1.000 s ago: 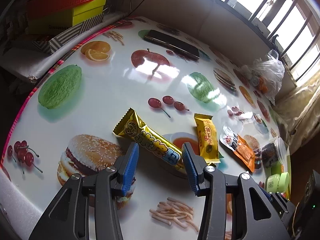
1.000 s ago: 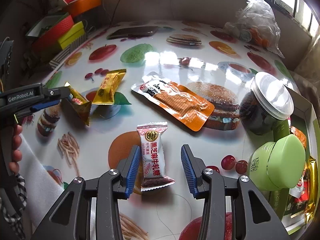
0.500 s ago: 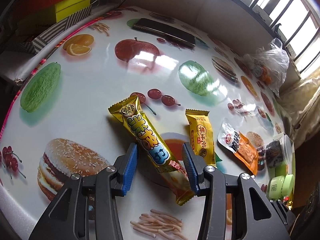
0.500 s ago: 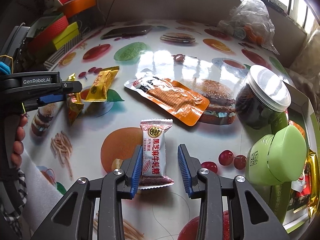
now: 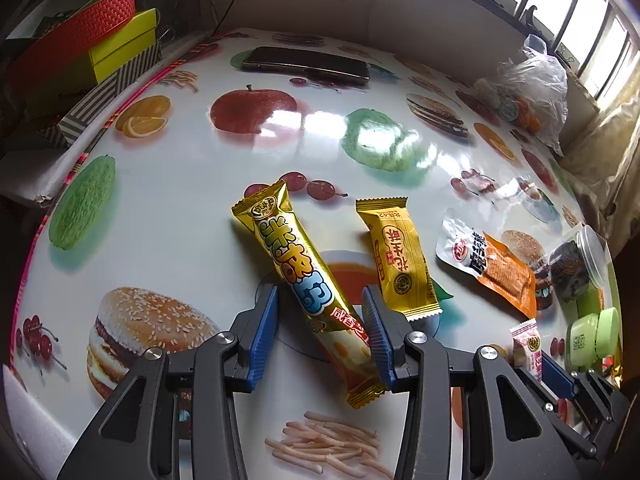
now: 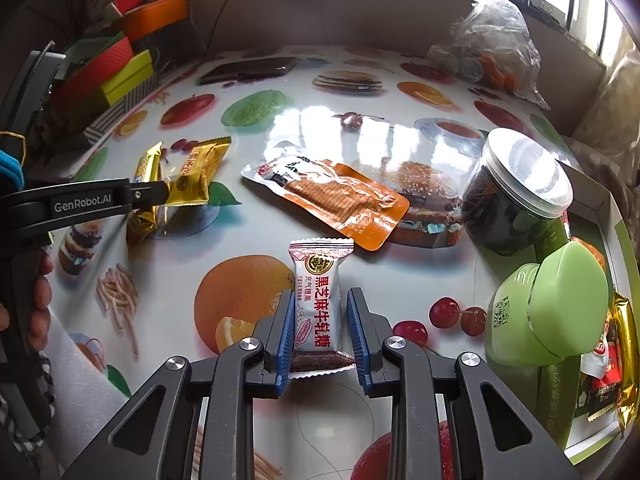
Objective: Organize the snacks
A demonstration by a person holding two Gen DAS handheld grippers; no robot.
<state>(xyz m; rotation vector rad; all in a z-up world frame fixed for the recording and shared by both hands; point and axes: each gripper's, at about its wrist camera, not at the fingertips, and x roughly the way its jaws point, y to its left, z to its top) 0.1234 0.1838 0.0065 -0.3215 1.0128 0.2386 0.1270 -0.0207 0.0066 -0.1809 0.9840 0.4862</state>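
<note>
A long gold snack bar lies slanted on the fruit-print table. My left gripper straddles its lower half, jaws closing. The right pad touches the wrapper and a gap shows at the left pad. A pink-and-white candy lies lengthwise between the jaws of my right gripper, which are closing. Its left pad is against the wrapper and a thin gap remains at the right pad. A yellow packet and an orange pouch lie flat between the two grippers.
A dark jar and a green tub stand by a box of snacks at the right edge. A phone, a plastic bag and stacked boxes line the far side. A hand holds the left gripper.
My left gripper moved forward along the gold bar, which now sits deeper between narrower jaws. My right jaws drew in around the candy without shifting place.
</note>
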